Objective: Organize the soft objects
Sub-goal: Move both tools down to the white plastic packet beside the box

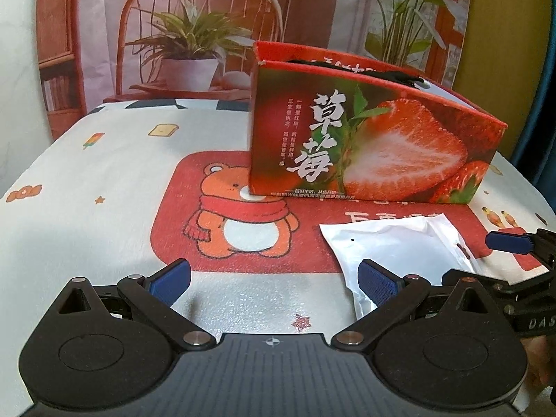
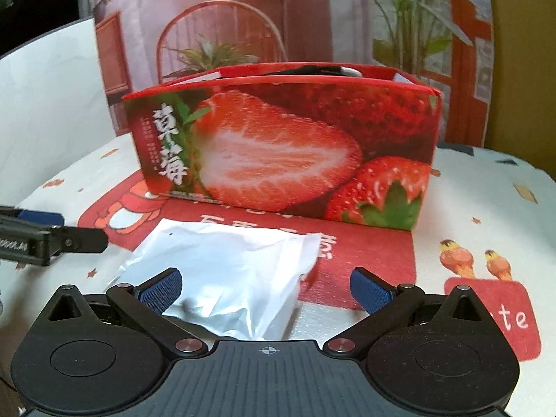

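The white plastic pouch (image 2: 222, 271) is found lying flat on the printed tablecloth (image 2: 486, 208), just before the strawberry carton (image 2: 288, 149). It is placed directly ahead of the right gripper (image 2: 266, 290), partly between its wide-spread, empty fingers. The left gripper (image 1: 274, 283), likewise spread and empty, is offset to the pouch's left; the right is judged nearer.

Near corner of crinkled white plastic pouch (image 2: 222, 278) hidden behind right tool; black item inside red strawberry-printed cardboard box (image 2: 288, 146) mostly concealed.
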Available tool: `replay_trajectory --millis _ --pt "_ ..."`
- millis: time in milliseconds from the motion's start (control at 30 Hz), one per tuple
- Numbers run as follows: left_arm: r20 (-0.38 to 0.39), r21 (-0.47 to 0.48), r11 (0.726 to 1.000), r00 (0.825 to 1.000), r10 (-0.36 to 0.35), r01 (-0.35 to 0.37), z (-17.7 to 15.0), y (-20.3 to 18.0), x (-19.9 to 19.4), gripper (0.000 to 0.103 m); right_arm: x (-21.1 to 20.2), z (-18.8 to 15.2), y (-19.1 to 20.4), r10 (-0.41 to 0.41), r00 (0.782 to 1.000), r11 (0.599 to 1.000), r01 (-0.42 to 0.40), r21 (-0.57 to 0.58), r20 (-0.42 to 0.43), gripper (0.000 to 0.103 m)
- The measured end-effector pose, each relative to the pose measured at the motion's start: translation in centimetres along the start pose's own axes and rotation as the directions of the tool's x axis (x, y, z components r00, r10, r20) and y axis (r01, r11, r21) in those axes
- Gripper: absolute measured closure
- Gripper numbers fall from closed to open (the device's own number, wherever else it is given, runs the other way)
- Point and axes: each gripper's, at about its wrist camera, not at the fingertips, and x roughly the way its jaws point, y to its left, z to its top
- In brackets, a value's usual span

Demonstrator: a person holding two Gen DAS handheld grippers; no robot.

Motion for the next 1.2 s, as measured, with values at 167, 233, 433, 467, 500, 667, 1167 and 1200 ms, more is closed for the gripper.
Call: replay_trajectory --millis 167,233,433,467,500,667,1167,1200 --pt "-0.002 -0.005 1.0 1.0 0.009 -0.009 0.0 0.1 0.2 0.0 0.1 -0.1 1.2 0.014 1.0 0.997 -0.014 -0.076 -0.003 0.0" --pt "-0.004 -0.008 1.0 1.0 0.013 -0.013 0.0 0.1 0.2 0.0 0.2 -0.2 1.7 0.017 1.0 0.994 -0.018 -0.111 -0.016 0.0" --pt "-0.005 -0.022 0.999 1.0 0.023 -0.024 -0.1 0.3 0.2 0.0 0.5 -0.5 2.6 0.02 0.999 0.986 -0.027 -0.164 -0.046 0.0" --pt "-0.005 -0.023 0.999 1.0 0.025 -0.025 -0.1 0.3 0.2 0.0 0.5 -0.4 2.6 0.021 0.998 0.986 -0.029 -0.166 -0.051 0.0" --pt "-0.006 -0.025 0.999 1.0 0.025 -0.025 -0.1 0.4 0.2 0.0 0.6 -0.4 2.7 0.023 0.998 0.986 -0.032 -0.167 -0.054 0.0" --pt "-0.007 -0.027 0.999 1.0 0.027 -0.027 -0.1 0.3 0.2 0.0 0.8 -0.4 2.8 0.011 0.997 0.984 -0.024 -0.174 -0.074 0.0" --pt "0.016 -0.047 0.999 1.0 0.021 -0.02 -0.1 0.6 0.0 0.0 2.7 1.1 2.5 -0.081 0.988 0.987 0.061 -0.15 -0.131 0.001" --pt "0.015 -0.048 0.999 1.0 0.023 -0.022 -0.1 0.6 0.0 0.0 2.9 1.3 2.4 -0.091 0.987 0.986 0.071 -0.153 -0.13 0.001"
